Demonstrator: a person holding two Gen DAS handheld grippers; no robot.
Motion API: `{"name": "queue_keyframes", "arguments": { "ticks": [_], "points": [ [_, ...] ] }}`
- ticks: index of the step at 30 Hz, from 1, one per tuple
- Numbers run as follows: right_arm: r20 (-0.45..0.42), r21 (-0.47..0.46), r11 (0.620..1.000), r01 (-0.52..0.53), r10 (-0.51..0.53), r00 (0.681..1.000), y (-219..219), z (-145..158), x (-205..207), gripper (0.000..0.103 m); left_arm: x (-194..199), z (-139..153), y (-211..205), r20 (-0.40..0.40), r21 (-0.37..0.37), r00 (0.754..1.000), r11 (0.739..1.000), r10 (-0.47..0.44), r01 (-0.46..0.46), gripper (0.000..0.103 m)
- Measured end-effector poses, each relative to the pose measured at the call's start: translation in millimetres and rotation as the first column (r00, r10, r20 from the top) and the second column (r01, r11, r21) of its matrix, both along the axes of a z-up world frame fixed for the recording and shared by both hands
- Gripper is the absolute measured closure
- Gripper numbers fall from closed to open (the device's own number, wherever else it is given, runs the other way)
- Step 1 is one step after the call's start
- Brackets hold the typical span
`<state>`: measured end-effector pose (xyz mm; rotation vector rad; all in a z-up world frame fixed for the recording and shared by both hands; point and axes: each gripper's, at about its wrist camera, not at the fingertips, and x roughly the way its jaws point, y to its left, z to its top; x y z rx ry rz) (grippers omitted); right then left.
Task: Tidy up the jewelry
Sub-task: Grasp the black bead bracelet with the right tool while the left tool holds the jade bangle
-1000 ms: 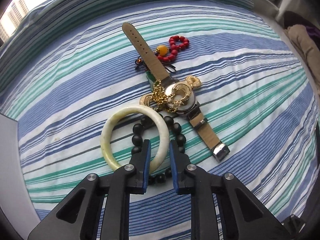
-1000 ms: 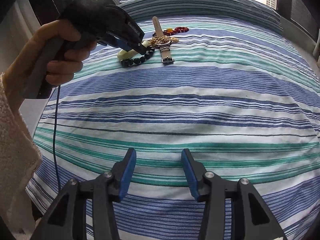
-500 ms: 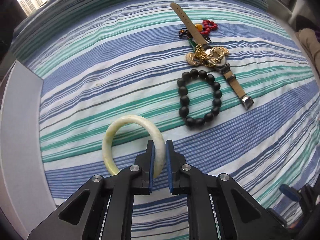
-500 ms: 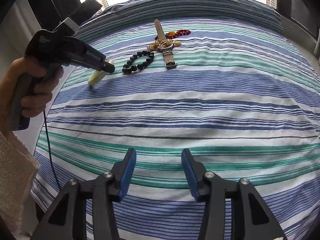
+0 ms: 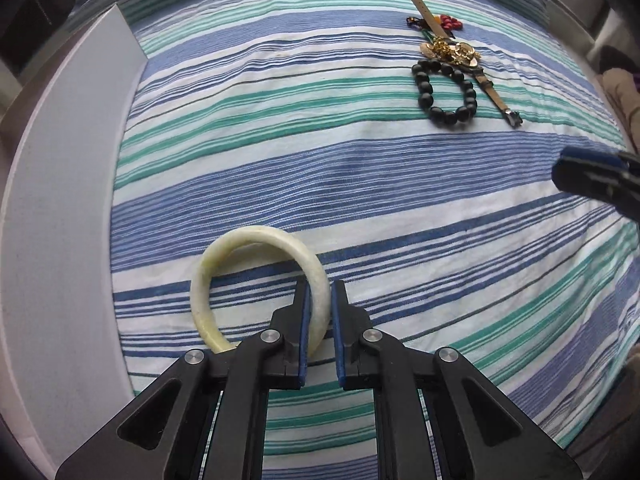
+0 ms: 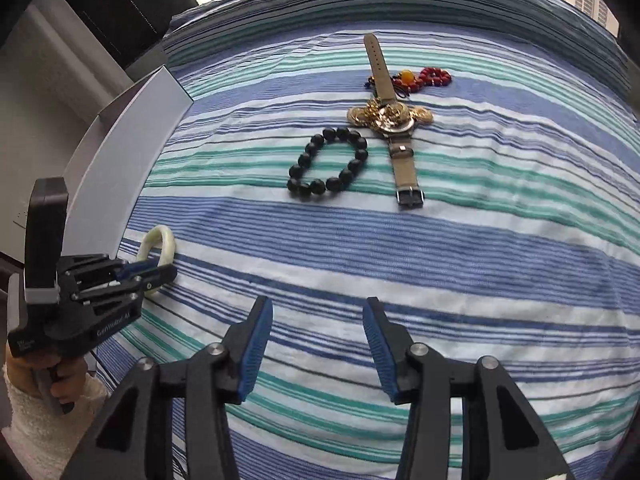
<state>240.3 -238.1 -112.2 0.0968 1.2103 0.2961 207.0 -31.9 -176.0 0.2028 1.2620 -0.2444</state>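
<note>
Near the left edge of the striped bed [image 5: 360, 184], the left tool [image 5: 319, 308] pinches the pale jade bangle [image 5: 248, 240] on its right side, blue pads pressed against the ring's band from inside and outside. Bangle appears tilted up off the cover with its far arc raised, though the fisheye makes the contact with the fabric hard to judge. In the right wrist view the same bangle [image 6: 160, 240] sits at the bed's left margin, just beside the grey panel [image 6: 120, 168] bordering the bed, with the left tool [image 6: 160, 274] closed around its near side and a hand [image 6: 64, 380] gripping the handle below.

Right tool [image 6: 318, 344] hovers over the near part of the bed, fingers spread wide, nothing between them; its tip also shows at the right edge of the left wrist view [image 5: 592, 176].

Well apart from the bangle, toward the far right of the bed: black bead bracelet [image 6: 328, 164] lying flat in a loop; just right of it a tan-strap watch [image 6: 394, 120] laid lengthwise; gold chain pieces [image 6: 384, 114] piled on the watch face; red bead string [image 6: 434, 76] with an amber bead beside the far strap end. Black bracelet looks to touch the gold pile at its far end.
</note>
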Motion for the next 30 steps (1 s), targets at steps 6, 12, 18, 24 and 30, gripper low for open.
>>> {"name": "queue_keyframes", "arguments": {
  "ticks": [6,12,18,24,30],
  "points": [
    [-0.025,-0.010,0.996,-0.087,0.087,0.996,32.6,-10.1,92.1,0.055,1.1,2.7,9.6,-0.001,-0.017,1.000,1.000,0.026,-0.026,0.095],
    [-0.101,-0.142,0.971,-0.190,0.177,0.979,67.4,-40.1,123.6,0.055,3.9,0.4,11.8,-0.005,-0.053,0.999,0.998,0.039,-0.039,0.095],
    [-0.142,-0.239,0.931,-0.276,0.247,0.958,74.2,-46.7,119.8,0.055,6.6,-1.0,17.7,-0.003,-0.061,0.999,0.997,0.035,-0.035,0.095],
    [-0.152,-0.282,0.910,-0.303,0.269,0.951,77.9,-50.9,120.8,0.066,6.6,0.4,23.1,-0.011,-0.080,0.999,0.996,0.045,-0.045,0.095],
    [-0.173,-0.304,0.907,-0.292,0.249,0.953,100.2,-53.2,107.3,0.091,5.1,0.4,23.8,-0.015,-0.083,0.999,0.995,0.045,-0.046,0.095]
  ]
}}
